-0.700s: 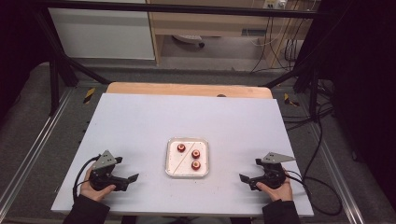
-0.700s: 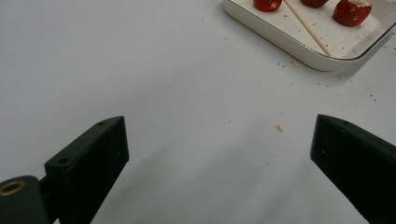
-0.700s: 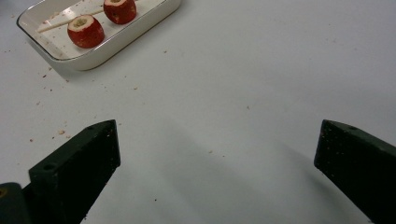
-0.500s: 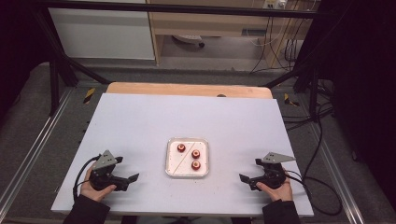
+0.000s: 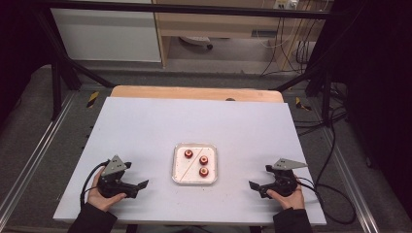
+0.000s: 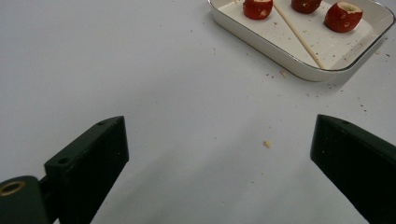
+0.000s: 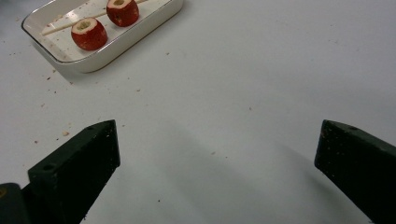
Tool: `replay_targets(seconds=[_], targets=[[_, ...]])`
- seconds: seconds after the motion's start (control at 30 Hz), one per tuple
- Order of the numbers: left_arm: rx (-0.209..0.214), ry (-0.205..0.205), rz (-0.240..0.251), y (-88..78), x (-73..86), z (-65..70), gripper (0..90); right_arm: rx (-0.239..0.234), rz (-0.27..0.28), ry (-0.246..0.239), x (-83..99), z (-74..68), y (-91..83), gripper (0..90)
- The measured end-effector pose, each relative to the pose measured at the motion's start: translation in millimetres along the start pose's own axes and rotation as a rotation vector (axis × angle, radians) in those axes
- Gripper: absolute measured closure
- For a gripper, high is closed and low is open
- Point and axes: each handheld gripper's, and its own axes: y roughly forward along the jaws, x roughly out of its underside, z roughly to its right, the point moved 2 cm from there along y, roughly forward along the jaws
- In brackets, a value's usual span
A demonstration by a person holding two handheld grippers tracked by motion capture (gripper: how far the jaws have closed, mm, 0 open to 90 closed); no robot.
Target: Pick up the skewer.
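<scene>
White table (image 5: pixel 194 126) unchanged; tray (image 5: pixel 195 178) central; left gripper (image 5: pixel 138 187), right gripper (image 5: pixel 254 186) unmoved, jaws apart, empty.

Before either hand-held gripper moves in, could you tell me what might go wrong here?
The three red fruit pieces are round and cored, so they may roll or slip from a pinch. The thin wooden skewer lies flat in the shallow white tray, hard to pick up. The light tray may slide if nudged.

White table (image 5: pixel 145 126) bears a tray (image 5: pixel 212 149) and scattered crumbs (image 6: pixel 266 144).
</scene>
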Motion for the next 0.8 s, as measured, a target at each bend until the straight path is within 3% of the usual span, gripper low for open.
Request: replay_targets(seconds=[0.5, 0.8], targets=[[-0.012, 0.008, -0.013, 6.8, -11.9, 12.5, 5.0, 0.0, 0.0, 0.01, -0.1, -0.7, -0.6, 0.6], [-0.022, 0.023, -0.025, 13.6, -25.1, 27.7, 5.1, 0.001, 0.0, 0.004, 0.1, -0.5, 0.2, 0.6]])
